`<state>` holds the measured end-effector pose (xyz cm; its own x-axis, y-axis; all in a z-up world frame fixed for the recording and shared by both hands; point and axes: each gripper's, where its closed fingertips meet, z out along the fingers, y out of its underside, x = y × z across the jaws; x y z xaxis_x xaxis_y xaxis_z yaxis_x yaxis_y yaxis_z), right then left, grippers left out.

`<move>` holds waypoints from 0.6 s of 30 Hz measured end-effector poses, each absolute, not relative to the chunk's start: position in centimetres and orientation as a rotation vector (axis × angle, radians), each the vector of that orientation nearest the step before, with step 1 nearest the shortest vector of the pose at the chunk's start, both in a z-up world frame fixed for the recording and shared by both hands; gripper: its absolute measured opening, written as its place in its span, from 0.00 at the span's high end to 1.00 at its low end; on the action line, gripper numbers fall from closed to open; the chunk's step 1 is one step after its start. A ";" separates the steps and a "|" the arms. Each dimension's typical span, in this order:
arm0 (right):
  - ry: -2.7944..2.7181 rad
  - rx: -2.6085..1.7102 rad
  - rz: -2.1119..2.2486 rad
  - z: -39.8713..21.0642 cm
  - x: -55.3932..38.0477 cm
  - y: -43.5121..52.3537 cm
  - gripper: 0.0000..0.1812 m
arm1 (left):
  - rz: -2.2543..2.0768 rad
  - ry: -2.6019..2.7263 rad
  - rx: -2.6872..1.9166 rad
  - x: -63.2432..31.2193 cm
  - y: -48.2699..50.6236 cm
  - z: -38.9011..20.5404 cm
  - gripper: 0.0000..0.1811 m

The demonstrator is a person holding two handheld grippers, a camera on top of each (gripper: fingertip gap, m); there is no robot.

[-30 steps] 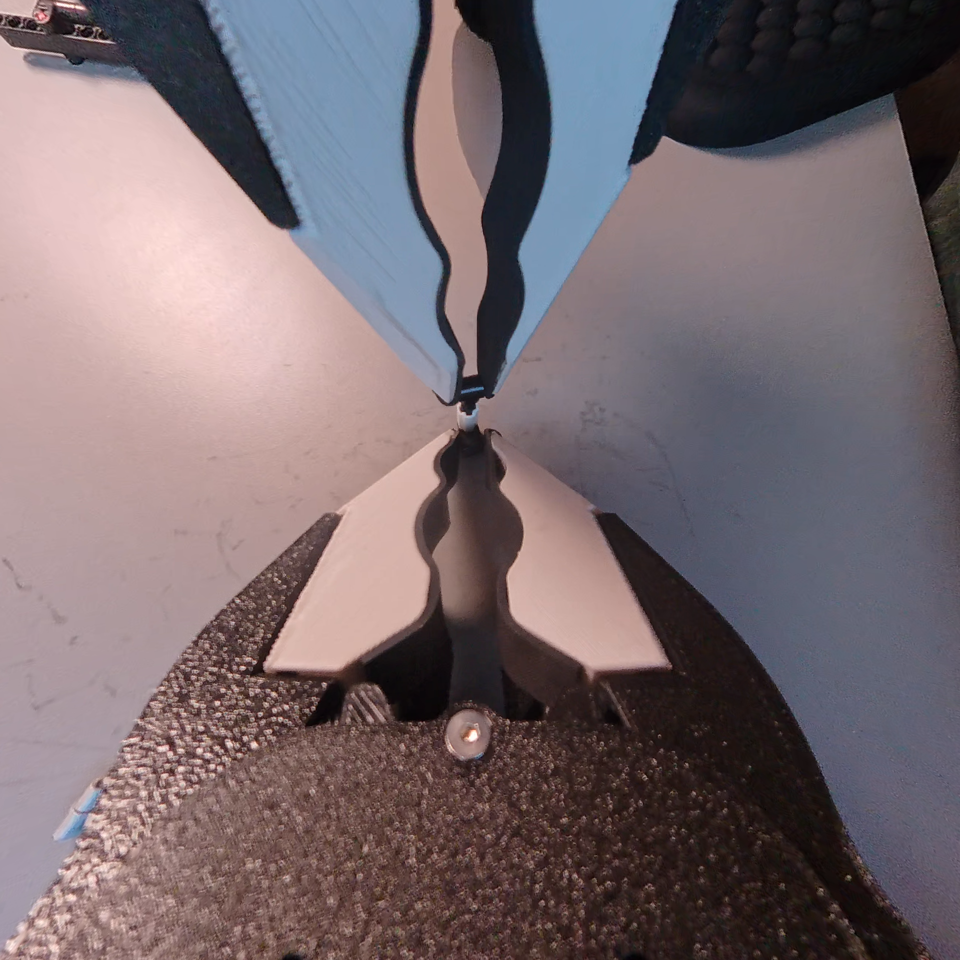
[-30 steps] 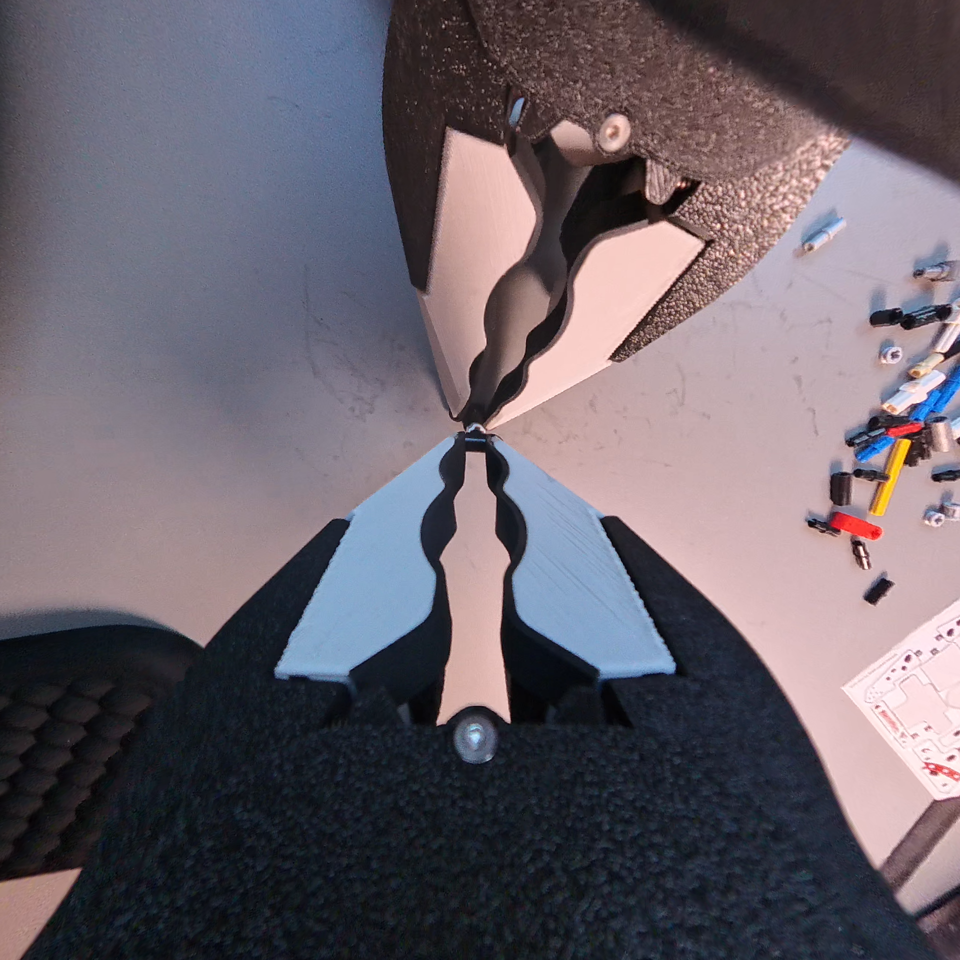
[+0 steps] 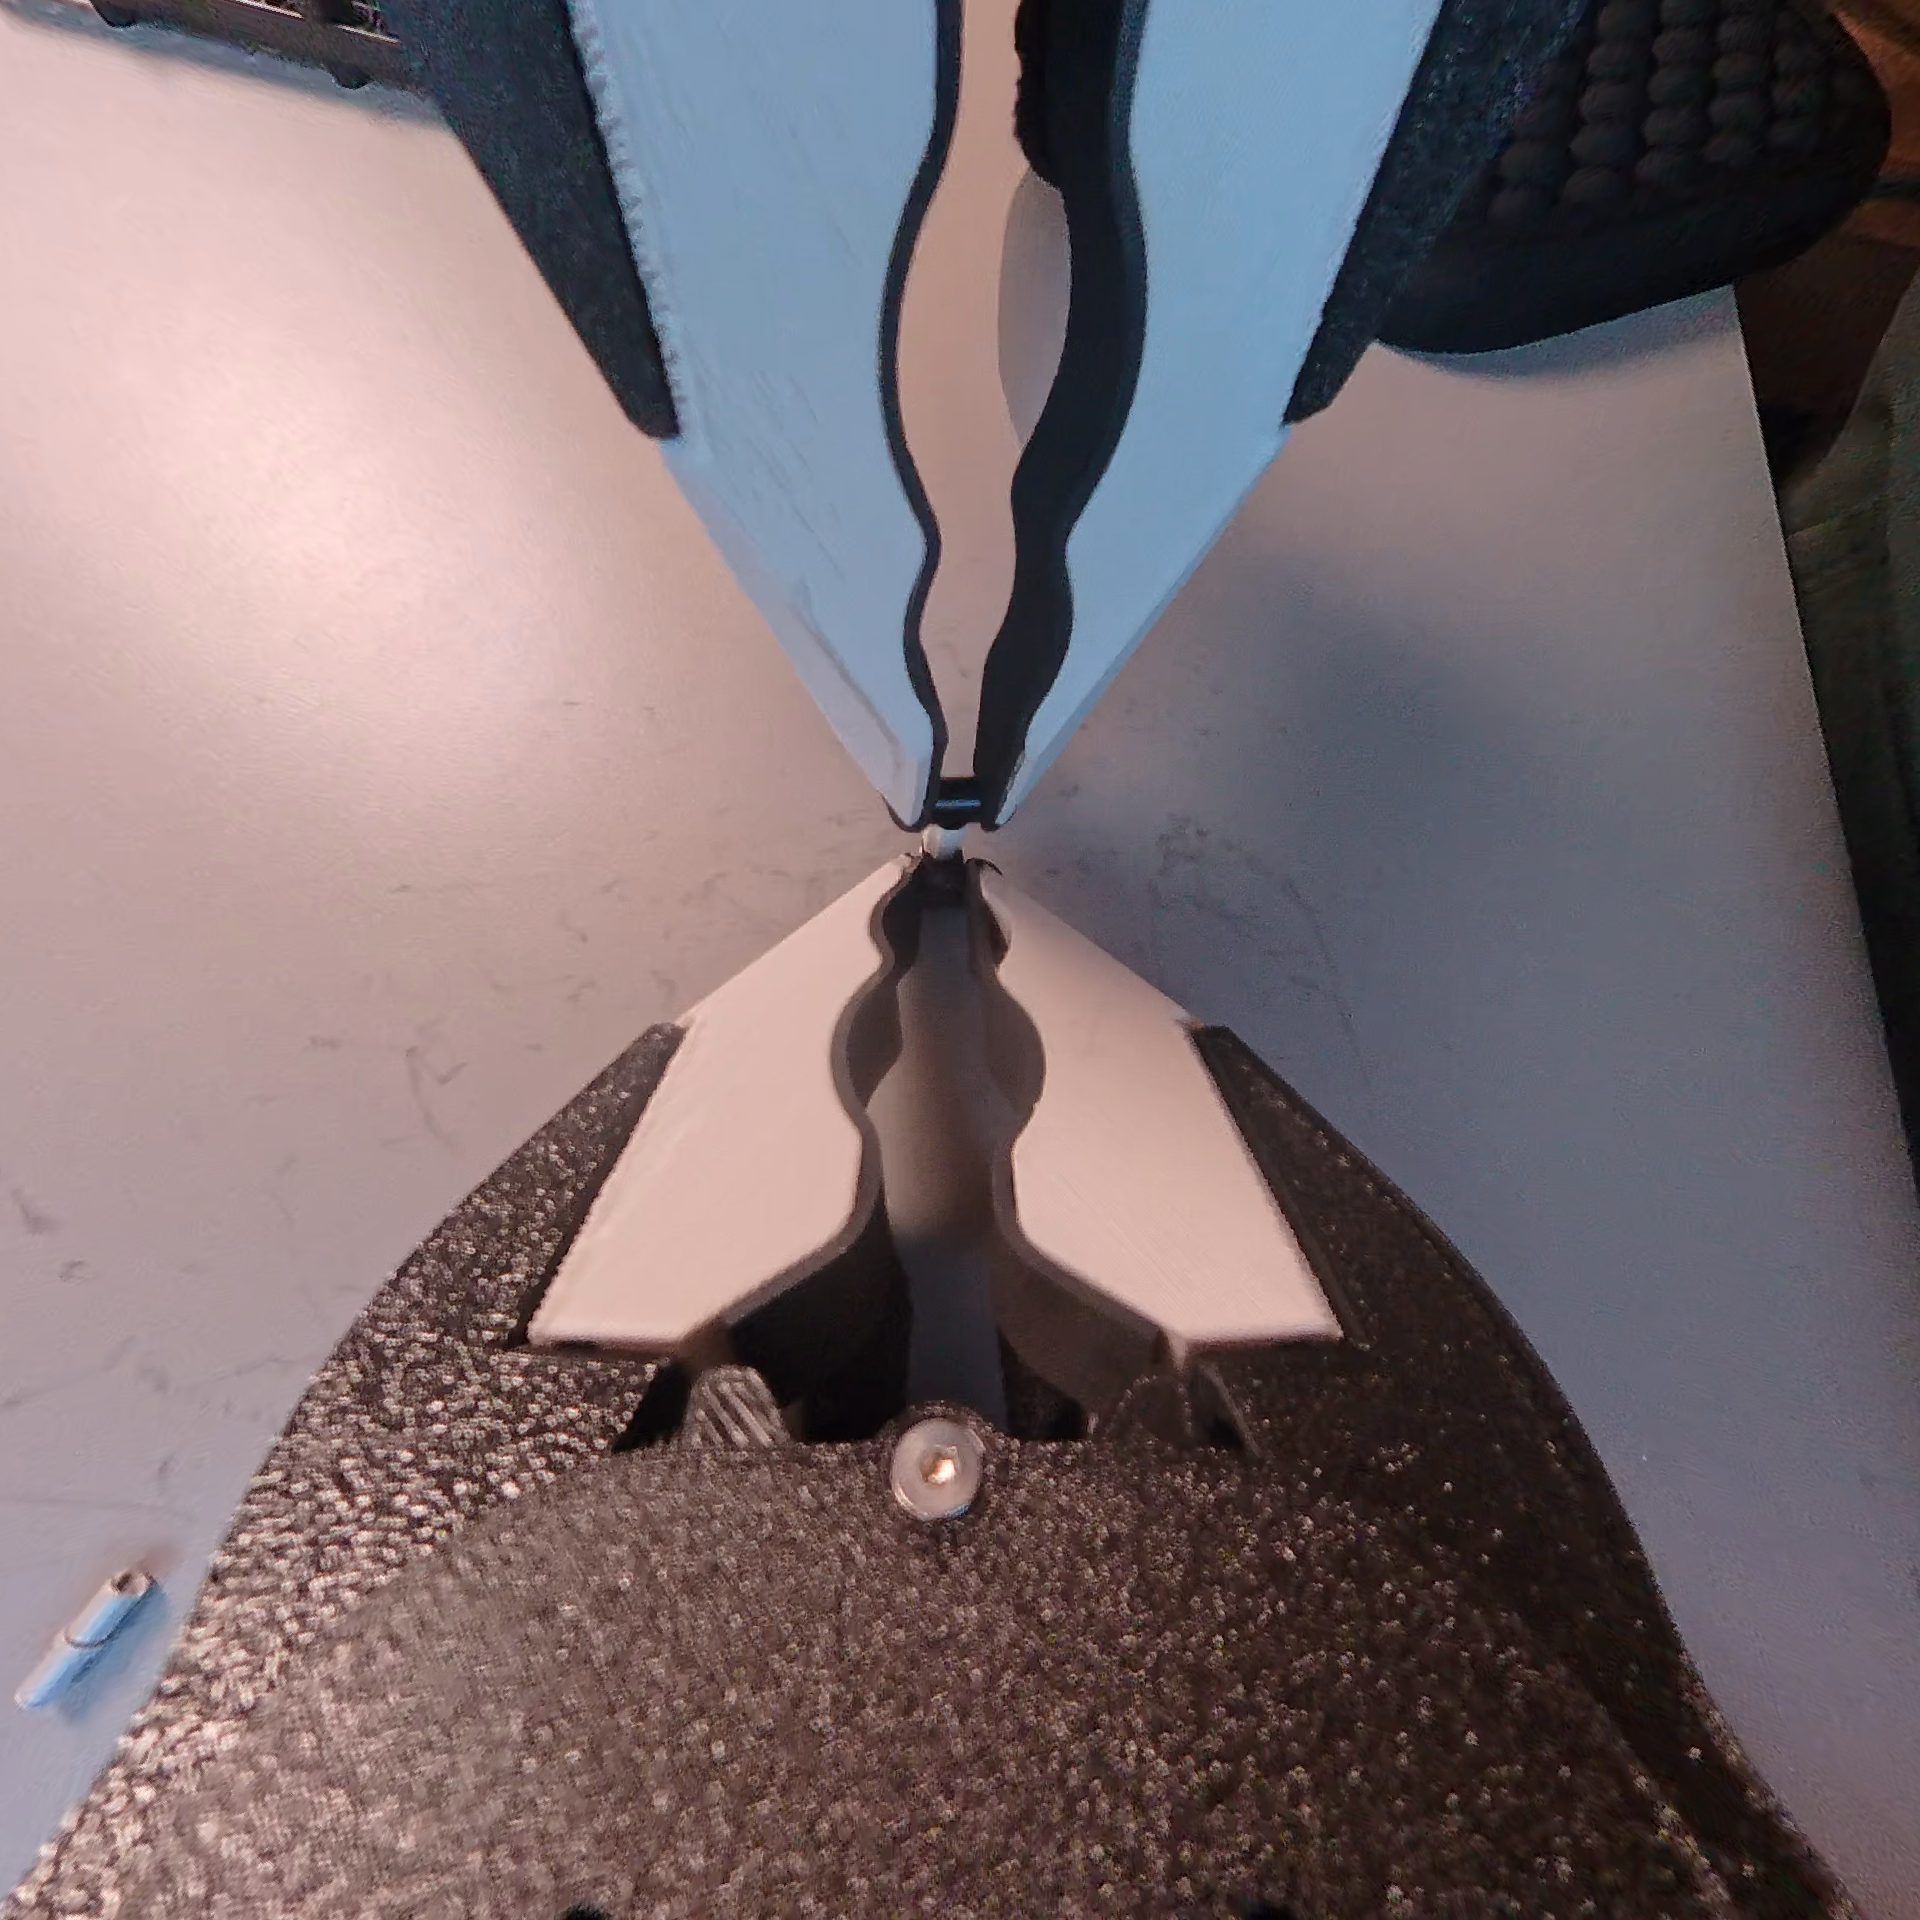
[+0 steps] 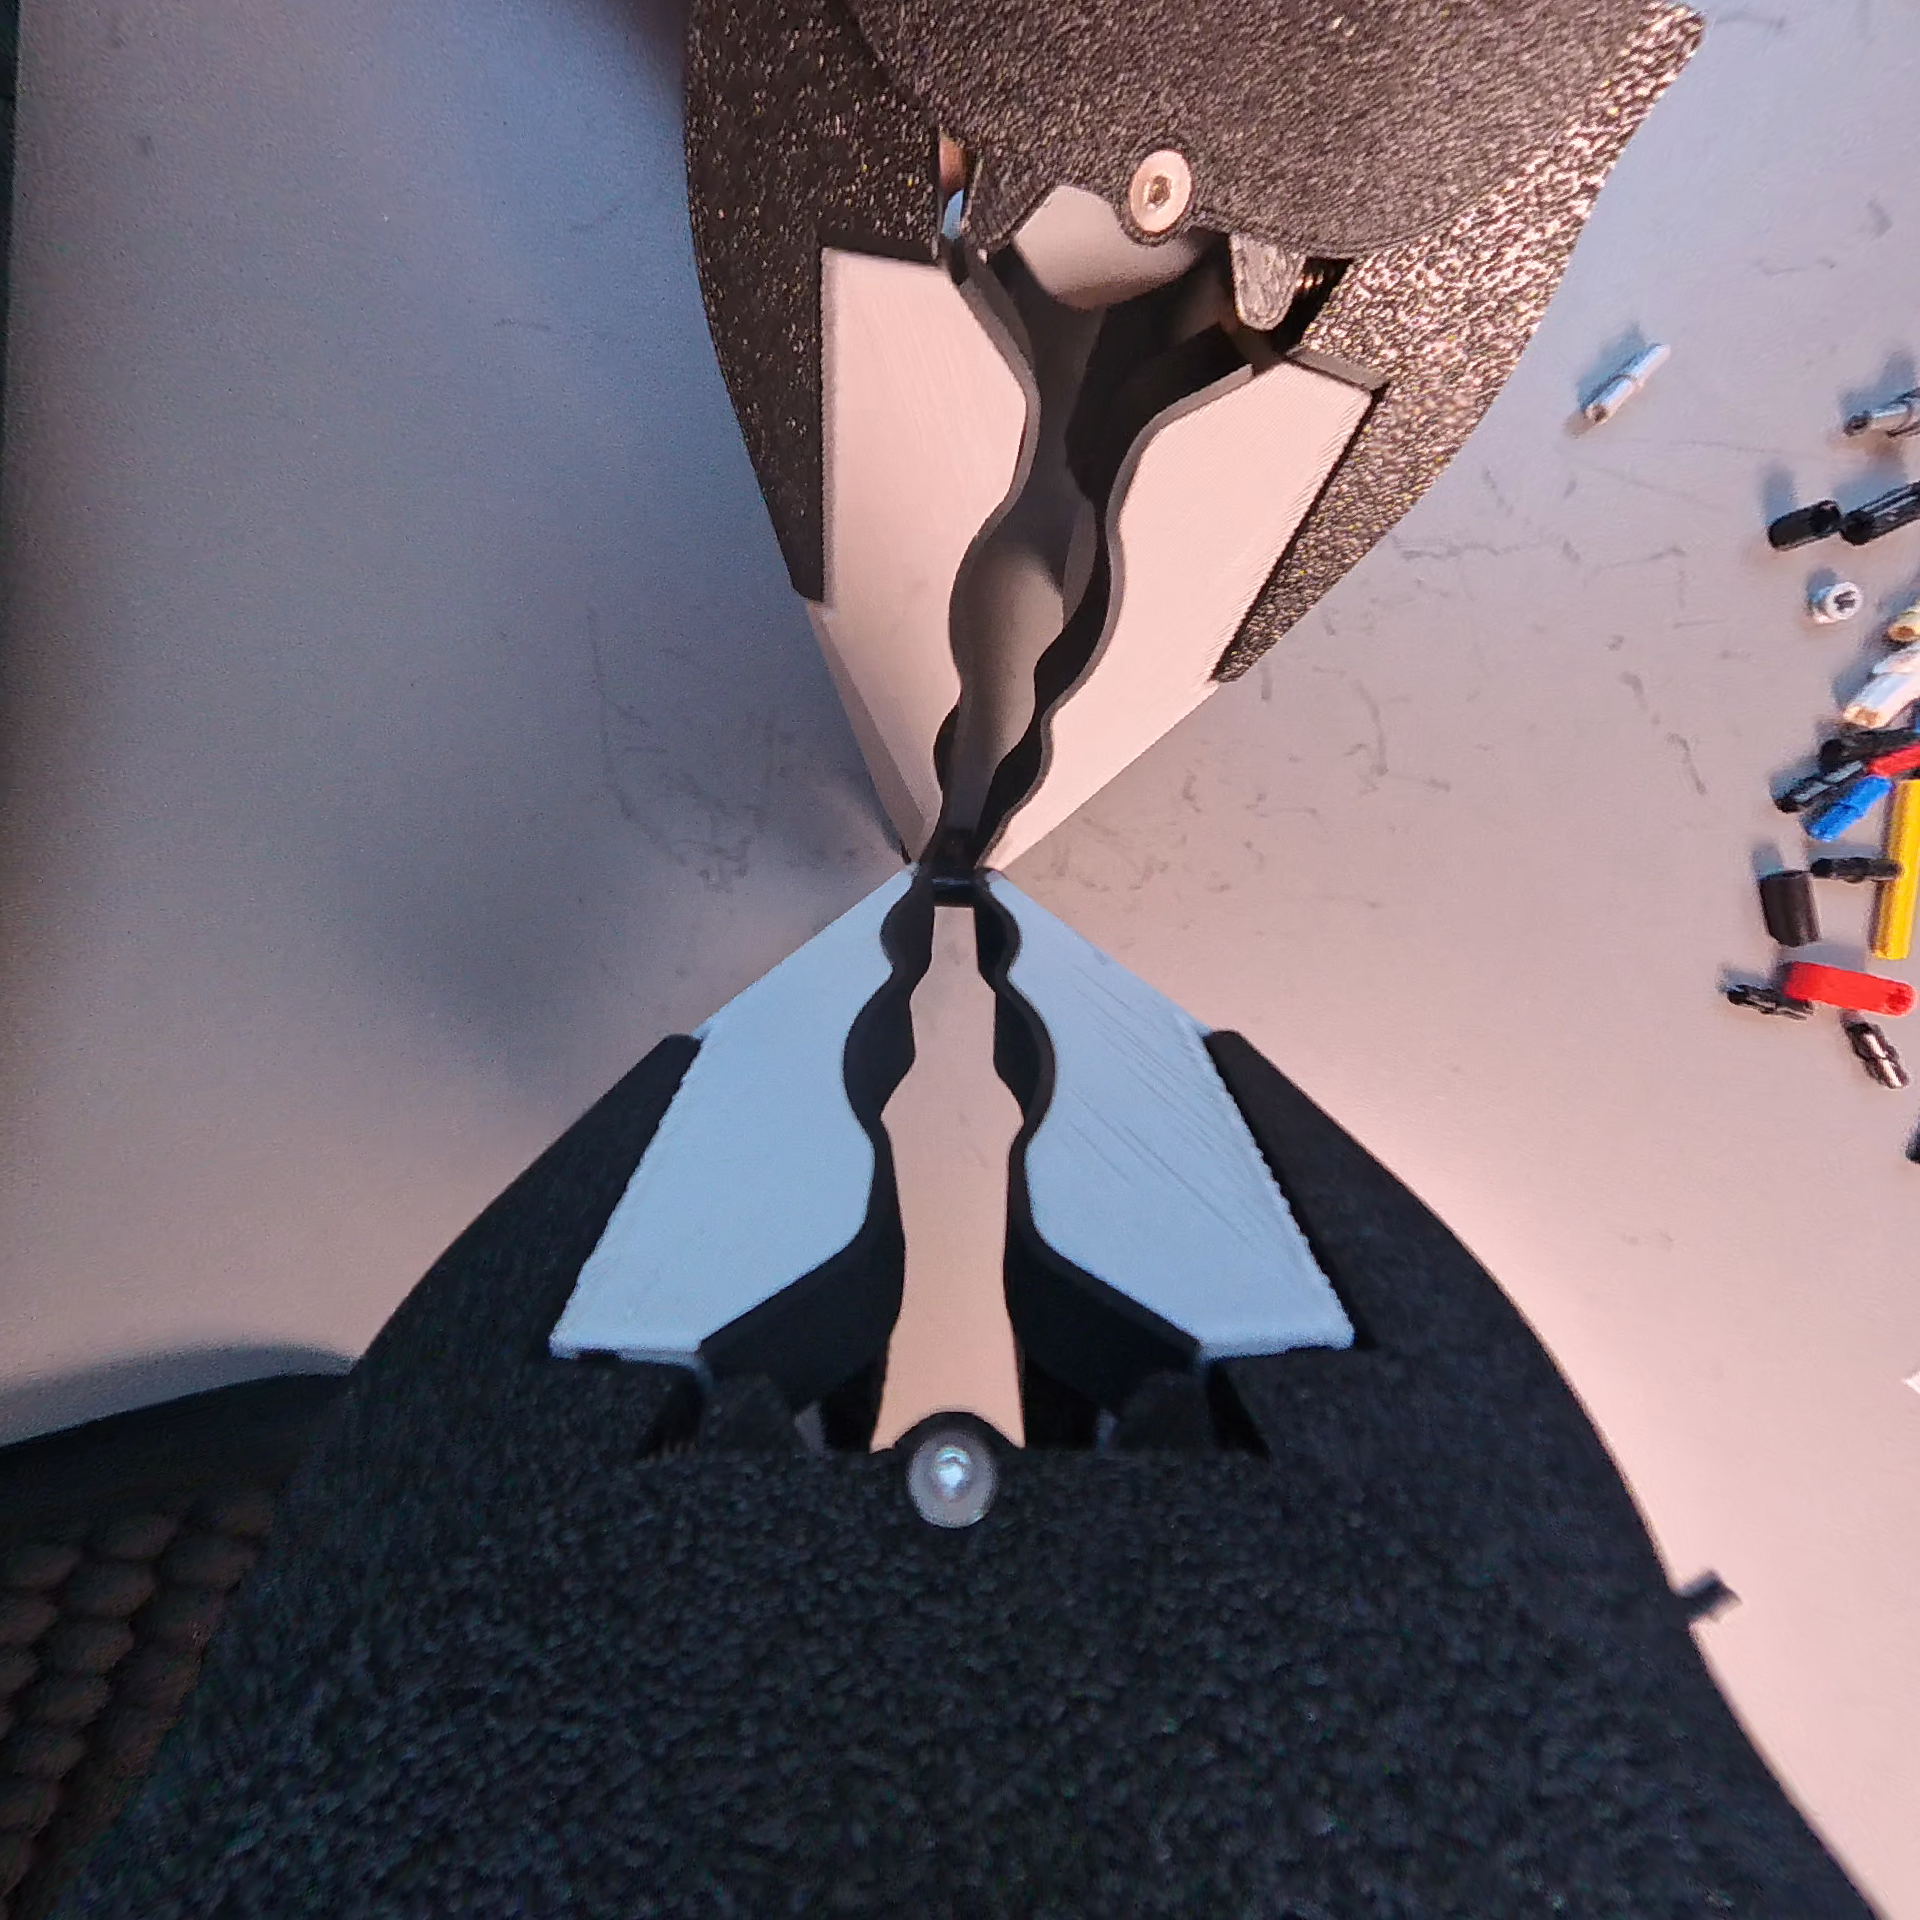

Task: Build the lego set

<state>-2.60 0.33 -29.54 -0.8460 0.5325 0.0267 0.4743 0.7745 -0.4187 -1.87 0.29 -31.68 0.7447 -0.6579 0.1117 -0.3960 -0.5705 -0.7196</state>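
In the left wrist view, my left gripper (image 3: pixel 945 871) with grey fingers is shut on a small pale pin (image 3: pixel 940 844), and only its tip shows. My right gripper (image 3: pixel 958 816), with light blue fingers, comes in from the top. It is shut on a small black piece (image 3: pixel 958 802). The two grippers meet tip to tip above the grey table (image 3: pixel 364 623), with the pin against the black piece. The right wrist view shows the same from the other side: my right gripper (image 4: pixel 951 891) holds the black piece (image 4: pixel 952 888), and the left gripper (image 4: pixel 951 844) is above it.
Several loose Lego parts lie at the right edge of the right wrist view, among them a red piece (image 4: pixel 1849 987), a yellow axle (image 4: pixel 1901 868) and a grey pin (image 4: pixel 1621 379). Another grey pin (image 3: pixel 88 1652) lies at lower left. A black mesh chair (image 3: pixel 1662 156) stands past the table edge. My left and right fingertips are right by each other. The yellow axle (image 4: pixel 1901 868) is about 20 cm from both grippers' fingertips.
The two grippers have closed in on each other. Less of the pale pin shows between the tips than before. Both stay shut on their pieces.
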 end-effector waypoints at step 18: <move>-2.792 -0.836 0.677 -29.2 -2.7 0.2 0.96 | -0.518 0.778 -2.251 -1.9 0.2 -31.7 0.96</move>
<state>-2.73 0.24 -29.22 -0.8337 0.5521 0.0130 0.4849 0.7431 -0.4613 -1.86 0.24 -31.67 0.7408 -0.6572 0.1388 -0.3822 -0.5823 -0.7175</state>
